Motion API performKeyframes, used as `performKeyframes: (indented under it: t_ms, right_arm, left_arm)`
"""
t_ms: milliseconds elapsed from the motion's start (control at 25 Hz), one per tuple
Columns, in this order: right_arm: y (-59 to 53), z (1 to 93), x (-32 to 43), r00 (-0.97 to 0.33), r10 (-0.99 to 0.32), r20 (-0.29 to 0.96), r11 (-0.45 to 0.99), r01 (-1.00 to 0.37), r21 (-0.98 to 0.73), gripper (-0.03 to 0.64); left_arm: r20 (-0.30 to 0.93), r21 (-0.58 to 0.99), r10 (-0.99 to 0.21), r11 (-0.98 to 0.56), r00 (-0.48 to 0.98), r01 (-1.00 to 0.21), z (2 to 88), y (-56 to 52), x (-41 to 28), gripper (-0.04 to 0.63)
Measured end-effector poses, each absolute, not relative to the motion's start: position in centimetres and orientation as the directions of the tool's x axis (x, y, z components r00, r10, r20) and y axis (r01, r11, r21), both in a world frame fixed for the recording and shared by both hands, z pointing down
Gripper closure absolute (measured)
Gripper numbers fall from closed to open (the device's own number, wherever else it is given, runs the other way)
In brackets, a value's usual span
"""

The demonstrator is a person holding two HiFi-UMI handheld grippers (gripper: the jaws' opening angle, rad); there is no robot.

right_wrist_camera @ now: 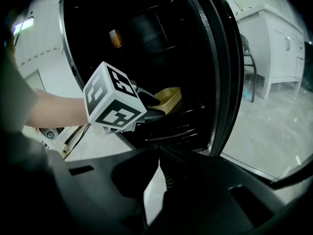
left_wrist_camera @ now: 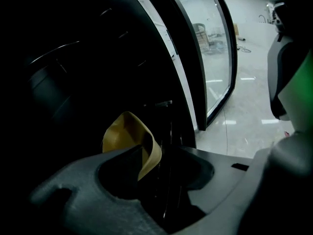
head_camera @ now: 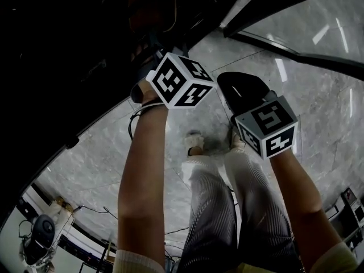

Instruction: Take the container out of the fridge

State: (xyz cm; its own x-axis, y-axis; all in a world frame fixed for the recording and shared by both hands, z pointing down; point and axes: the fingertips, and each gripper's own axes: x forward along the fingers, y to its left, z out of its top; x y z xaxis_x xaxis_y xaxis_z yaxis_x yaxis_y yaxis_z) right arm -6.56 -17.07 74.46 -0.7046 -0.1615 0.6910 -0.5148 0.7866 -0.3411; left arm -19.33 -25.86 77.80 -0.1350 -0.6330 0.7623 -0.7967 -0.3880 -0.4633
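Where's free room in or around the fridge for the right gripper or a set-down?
Free: the wire shelf between the yellow container and the door looks bare; so does the marble floor before the fridge. Crowded: the container's other side, where the left gripper reaches in.

**L inside, R outside**

L gripper (head_camera: 152, 47), topped by a black-and-white marker cube (head_camera: 181, 79), reaches into the black fridge (head_camera: 68, 56). R gripper (head_camera: 242, 89) hangs over grey marble floor (head_camera: 318, 124). Pale striped trousers (head_camera: 222, 209) show betw. bare forearms (head_camera: 142, 181).
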Motion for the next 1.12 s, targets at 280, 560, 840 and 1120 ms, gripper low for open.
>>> performKeyframes:
  t_ms: [280, 560, 840, 1120]
  right_arm:
    - [-16.7, 74.8, -6.6, -0.704, -0.148, 0.694, 0.785, -0.511, -0.351, 0.588]
    - [-16.5, 75.0, -6.5, -0.697, -0.172, 0.696, 0.761, -0.543, -0.355, 0.588]
    - [-16.1, 73.9, -6.5, -0.697, -0.18, 0.694, 0.746, -0.556, -0.365, 0.588]
    - [-15.8, 72.3, -5.3, -0.688, -0.219, 0.692, 0.739, -0.58, -0.343, 0.588]
  left_arm:
    - [0.781, -0.462, -0.609, -0.417, -0.137, -0.783, 78.6, -26.3, -20.3, 0.431]
    - [0.8, -0.432, -0.594, -0.481, -0.079, -0.763, 78.9, -26.4, -19.6, 0.535]
    - [0.789, -0.421, -0.613, -0.501, -0.034, -0.756, 78.2, -25.7, -17.7, 0.558]
    - [0.787, -0.399, -0.616, -0.547, 0.031, -0.736, 76.9, -23.8, -14.8, 0.558]
